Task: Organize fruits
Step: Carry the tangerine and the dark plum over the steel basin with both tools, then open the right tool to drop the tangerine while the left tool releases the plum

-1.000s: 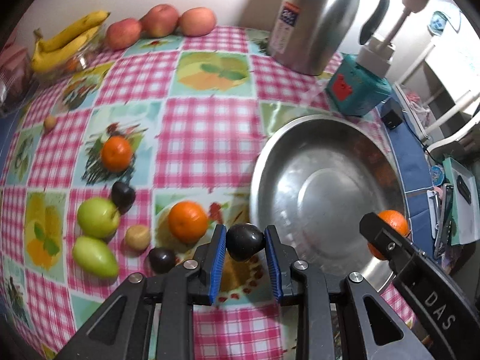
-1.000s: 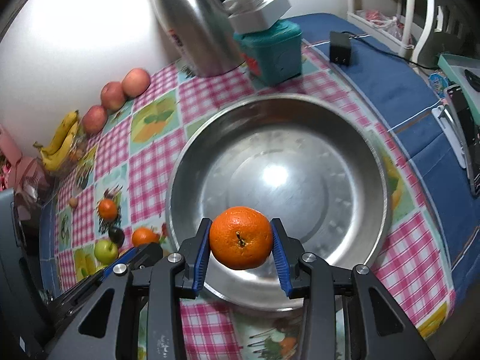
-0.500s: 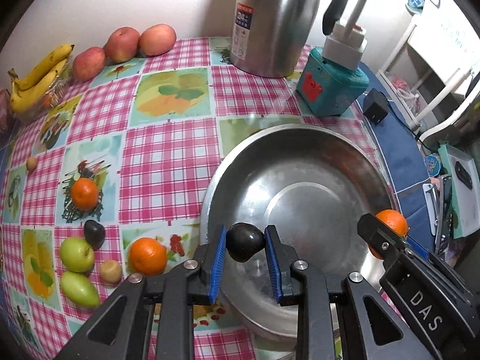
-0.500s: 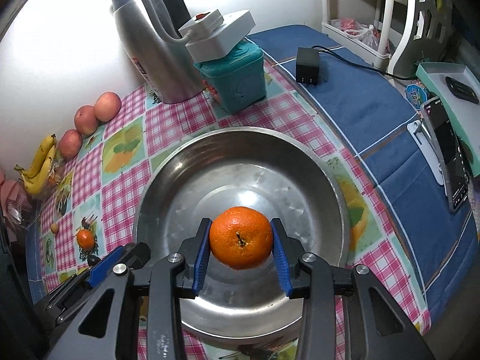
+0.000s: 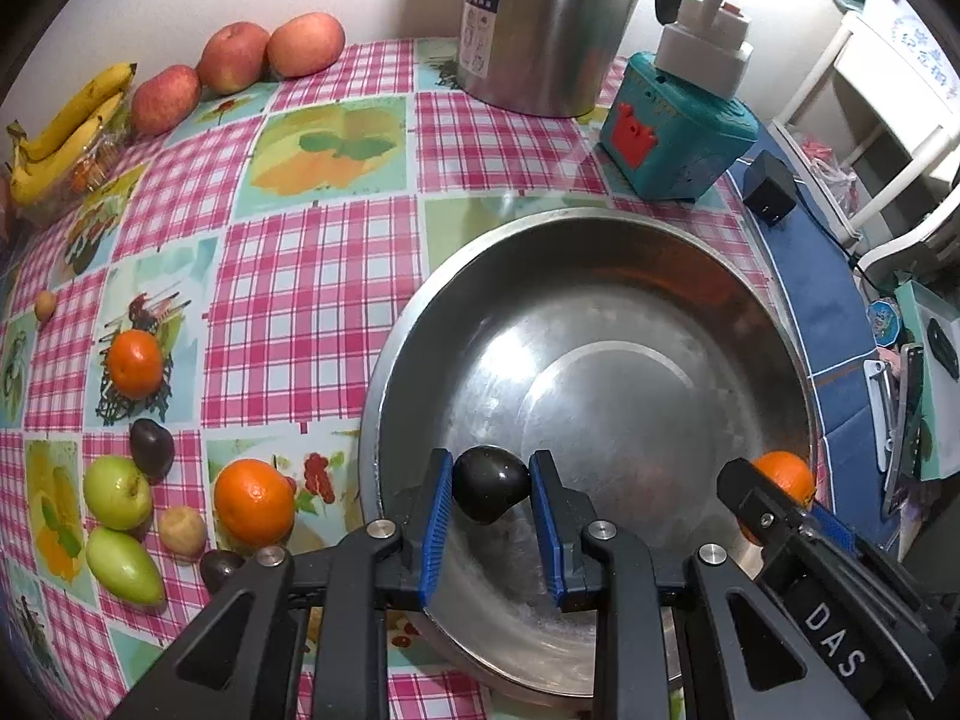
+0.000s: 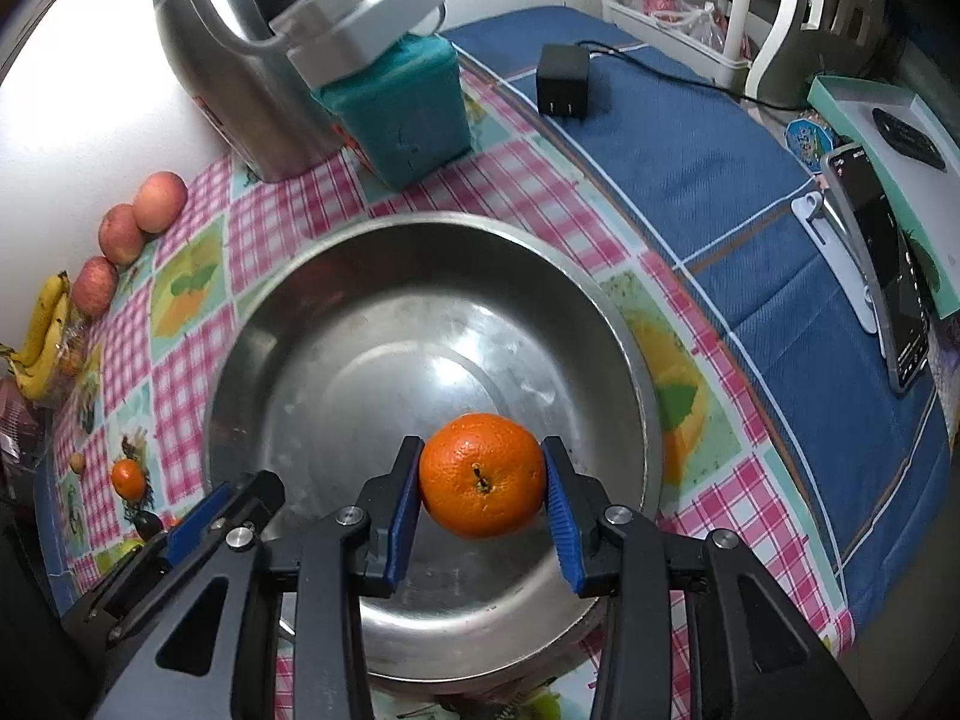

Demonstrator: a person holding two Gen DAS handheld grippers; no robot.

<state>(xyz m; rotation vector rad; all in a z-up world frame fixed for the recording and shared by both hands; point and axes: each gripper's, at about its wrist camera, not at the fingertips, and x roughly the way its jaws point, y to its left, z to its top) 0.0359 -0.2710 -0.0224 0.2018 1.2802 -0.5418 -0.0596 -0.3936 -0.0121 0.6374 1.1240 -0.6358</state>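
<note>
Checked tablecloth [image 5: 312, 276], steel basin [image 5: 600, 252] | left tongs [image 5: 489, 495] clamp dark plum [image 5: 489, 491] | right tongs [image 6: 482, 476] clamp orange [image 6: 482, 474]

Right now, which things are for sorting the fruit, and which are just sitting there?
For the job: dark plum in left gripper, orange in right gripper, metal bowl, loose fruits.

Just there: kettle, teal box, charger, phone.

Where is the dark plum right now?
In the left wrist view the dark plum sits clamped between the left gripper's blue fingers, held over the near-left part of the steel basin.
</note>
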